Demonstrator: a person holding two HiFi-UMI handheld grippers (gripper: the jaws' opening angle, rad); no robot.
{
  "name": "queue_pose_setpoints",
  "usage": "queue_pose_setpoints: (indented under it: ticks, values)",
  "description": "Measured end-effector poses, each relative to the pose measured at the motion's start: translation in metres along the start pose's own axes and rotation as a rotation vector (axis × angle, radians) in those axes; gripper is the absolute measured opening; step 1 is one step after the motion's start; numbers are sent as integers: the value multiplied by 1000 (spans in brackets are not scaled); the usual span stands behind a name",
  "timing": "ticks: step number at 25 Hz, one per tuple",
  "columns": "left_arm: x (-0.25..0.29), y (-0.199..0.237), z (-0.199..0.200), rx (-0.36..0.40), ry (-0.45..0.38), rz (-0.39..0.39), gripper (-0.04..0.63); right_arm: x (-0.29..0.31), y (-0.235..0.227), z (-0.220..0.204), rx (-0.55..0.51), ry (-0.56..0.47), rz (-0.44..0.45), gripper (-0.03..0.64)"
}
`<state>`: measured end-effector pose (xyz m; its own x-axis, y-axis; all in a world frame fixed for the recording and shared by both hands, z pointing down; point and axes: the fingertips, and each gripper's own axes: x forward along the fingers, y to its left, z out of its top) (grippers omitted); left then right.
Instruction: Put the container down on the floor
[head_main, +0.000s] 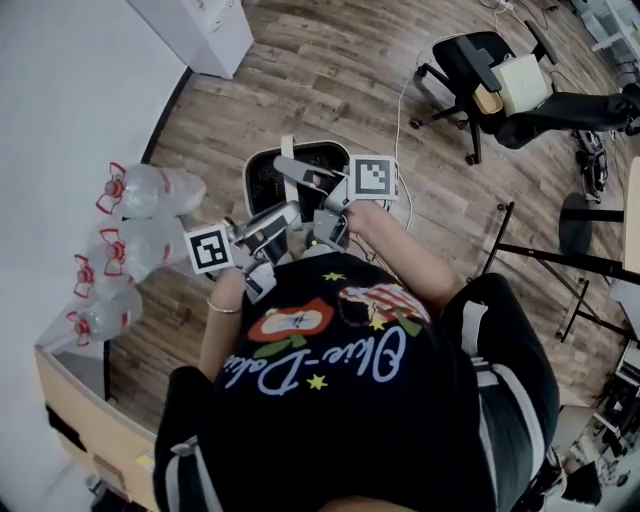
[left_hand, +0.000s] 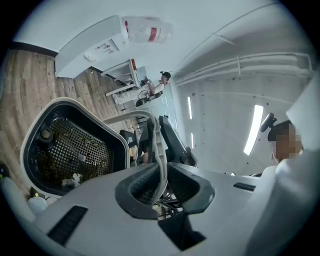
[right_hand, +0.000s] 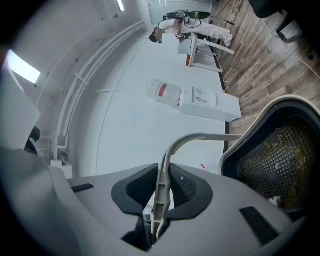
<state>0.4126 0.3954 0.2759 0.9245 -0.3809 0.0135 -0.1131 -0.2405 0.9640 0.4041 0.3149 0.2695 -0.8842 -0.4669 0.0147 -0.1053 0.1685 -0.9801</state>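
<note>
Wood floor (head_main: 330, 90) bearing office chair (head_main: 468, 60), cabinet (head_main: 205, 30)

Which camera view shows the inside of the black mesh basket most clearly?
The left gripper view: the basket faces the camera, open, with most of its rim and mesh interior visible. The right gripper view crops it at the frame edge. The head view shows only part of it.

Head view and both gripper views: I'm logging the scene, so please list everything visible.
container: one, black mesh with grey rim, held up by its handle.
bottles: four, clear with red caps, left by the wall.
office chair: one, black, upper right.
cabinet: one, white, top.
floor: brown wood.
left hand-held gripper: grey, shut on the handle.
right hand-held gripper: grey, shut on the same handle.
</note>
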Motion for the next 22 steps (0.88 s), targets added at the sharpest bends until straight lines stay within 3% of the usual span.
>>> queue_pose_setpoints:
  ticks: [8,14,22]
  values:
    - [2,9,20,-11,-4,8,54,15,-7,16,26,6,-4,58]
    - [-23,25,77,-27,-21,10,54,78,-9,34,34,22,-16,58]
    - [-25,28,84,12,-64,18,54,87,-9,35,11,46,9,58]
